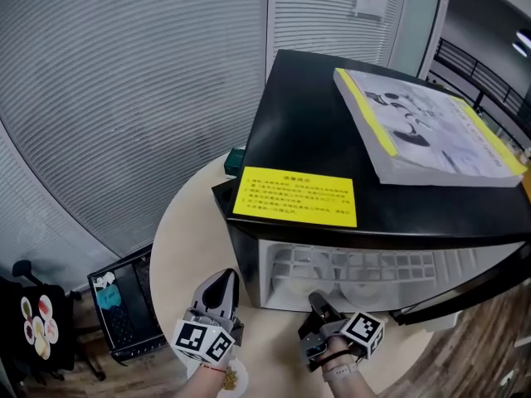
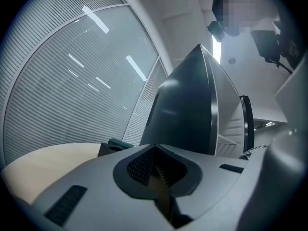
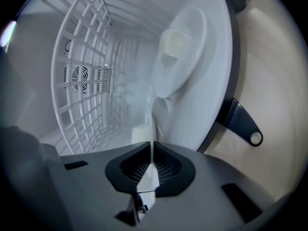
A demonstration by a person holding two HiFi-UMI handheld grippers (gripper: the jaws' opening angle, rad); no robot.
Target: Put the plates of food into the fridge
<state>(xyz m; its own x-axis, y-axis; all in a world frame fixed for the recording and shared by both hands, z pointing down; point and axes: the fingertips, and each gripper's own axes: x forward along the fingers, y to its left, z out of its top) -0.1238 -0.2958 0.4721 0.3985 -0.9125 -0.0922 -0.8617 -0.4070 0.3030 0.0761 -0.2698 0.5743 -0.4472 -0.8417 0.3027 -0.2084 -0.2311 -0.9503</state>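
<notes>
A black mini fridge (image 1: pixel 332 139) stands open on a round beige table (image 1: pixel 187 239). Its inside (image 3: pixel 120 57) is white with a wire shelf (image 3: pixel 79 76). My right gripper (image 1: pixel 319 307) reaches into the opening, rolled on its side. It is shut on the near rim of a white plate (image 3: pixel 180 52) that lies on the fridge floor with a pale piece of food on it. My left gripper (image 1: pixel 219 287) is in front of the fridge's left corner, pointing level with its jaws together. A second plate with yellowish food (image 1: pixel 233 379) shows at the table's front edge, partly hidden under my left hand.
The fridge door (image 1: pixel 465 297) hangs open to the right, and its lower hinge bracket (image 3: pixel 240 125) sticks out over the table. A thick book (image 1: pixel 431 123) and a yellow label (image 1: pixel 294 196) are on the fridge top. A small green object (image 1: pixel 235 160) sits behind the fridge. A black cart (image 1: pixel 124 305) stands on the floor at the left.
</notes>
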